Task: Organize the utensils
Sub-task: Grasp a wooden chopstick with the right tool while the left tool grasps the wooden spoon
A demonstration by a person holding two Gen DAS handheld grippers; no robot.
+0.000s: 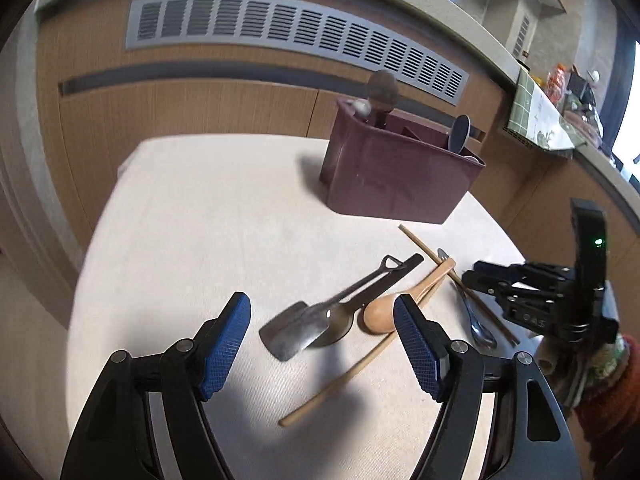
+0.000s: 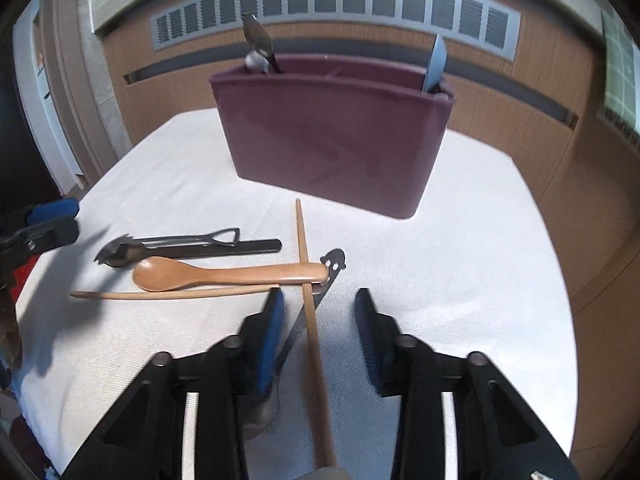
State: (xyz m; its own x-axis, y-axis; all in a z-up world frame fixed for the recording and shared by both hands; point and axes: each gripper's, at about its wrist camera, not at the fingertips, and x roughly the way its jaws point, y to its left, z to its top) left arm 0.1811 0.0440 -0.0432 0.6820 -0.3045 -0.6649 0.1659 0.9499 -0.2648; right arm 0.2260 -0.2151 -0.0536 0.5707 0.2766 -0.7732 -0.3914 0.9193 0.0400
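Note:
A maroon utensil holder (image 1: 400,168) (image 2: 332,136) stands at the back of the white table and holds a few utensils. Loose on the table lie a metal shovel-shaped spoon (image 1: 304,328) (image 2: 176,246), a wooden spoon (image 1: 400,300) (image 2: 224,274), two wooden chopsticks (image 1: 340,384) (image 2: 312,320) and a thin metal spoon (image 1: 476,320) (image 2: 320,300). My left gripper (image 1: 322,316) is open above the shovel spoon and wooden spoon. My right gripper (image 2: 320,308) (image 1: 480,276) is open, low over the table, with one chopstick and the metal spoon's handle between its fingers.
Wooden cabinets with a grey vent grille (image 1: 296,40) (image 2: 336,4) stand behind the table. A counter with cluttered items (image 1: 560,96) runs at the right. The table edge (image 1: 92,280) falls off at the left.

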